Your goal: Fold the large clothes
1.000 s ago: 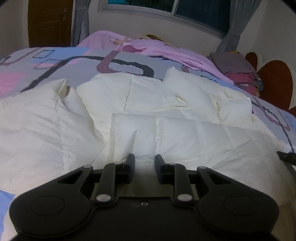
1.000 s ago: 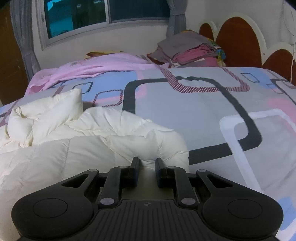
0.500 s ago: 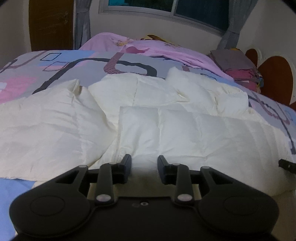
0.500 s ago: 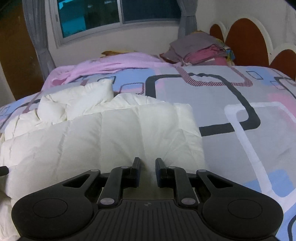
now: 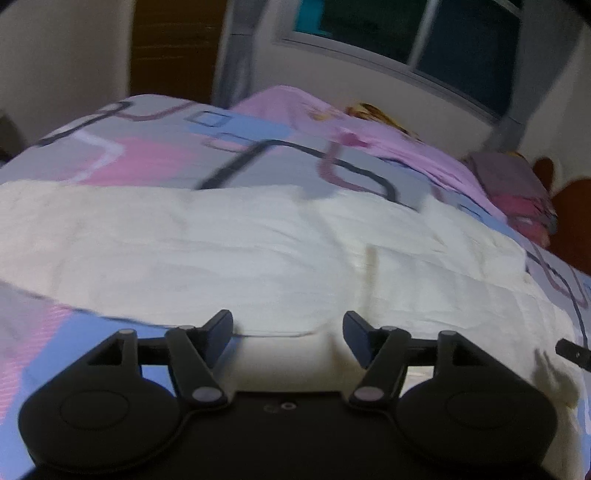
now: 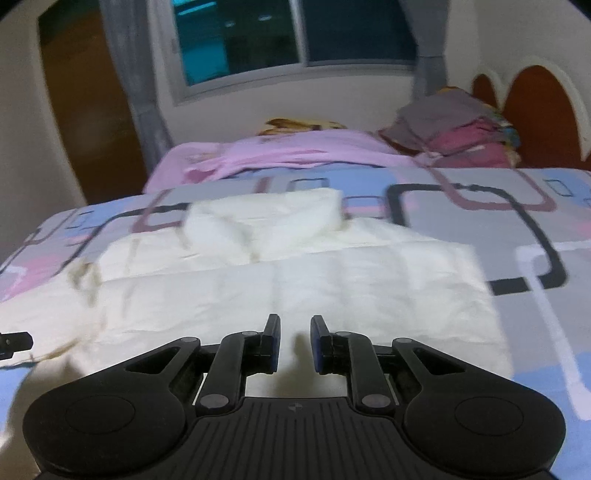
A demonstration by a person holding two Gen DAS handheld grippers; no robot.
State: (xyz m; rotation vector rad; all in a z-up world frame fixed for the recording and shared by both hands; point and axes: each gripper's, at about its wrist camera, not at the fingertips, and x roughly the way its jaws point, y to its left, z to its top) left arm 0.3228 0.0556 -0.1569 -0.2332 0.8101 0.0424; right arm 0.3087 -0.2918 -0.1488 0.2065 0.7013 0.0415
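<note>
Now, at the far left of the left wrist view, the patterned bedspread (image 5: 155, 158) shows grey, pink and blue blocks, and a brown door (image 5: 173, 48) stands behind it. Across the middle of the bed lies the cream quilted garment (image 5: 258, 254), spread wide and fairly flat, its near hem reaching down to the left tool (image 5: 288, 326). That tool's jaws are opening and stand well apart; the cream fabric lies under the gap, but neither pad presses on it. Further right, a pink sheet (image 5: 388, 147) is bunched along the far side of the bed, and a stack of folded clothes (image 5: 517, 192) sits near the brown headboard (image 5: 576, 218). At the right edge, a dark fingertip of the other tool pokes into view.

Over in the right wrist view, the garment (image 6: 295, 288) again fills the centre, with a puffed folded part lying on its far side and its right edge lying straight on the bedspread (image 6: 517, 221). The right tool (image 6: 294, 343) hovers over the near hem with its jaws close together, a narrow gap showing between them; nothing is caught in that gap. A window (image 6: 295, 33) sits on the far wall.
</note>
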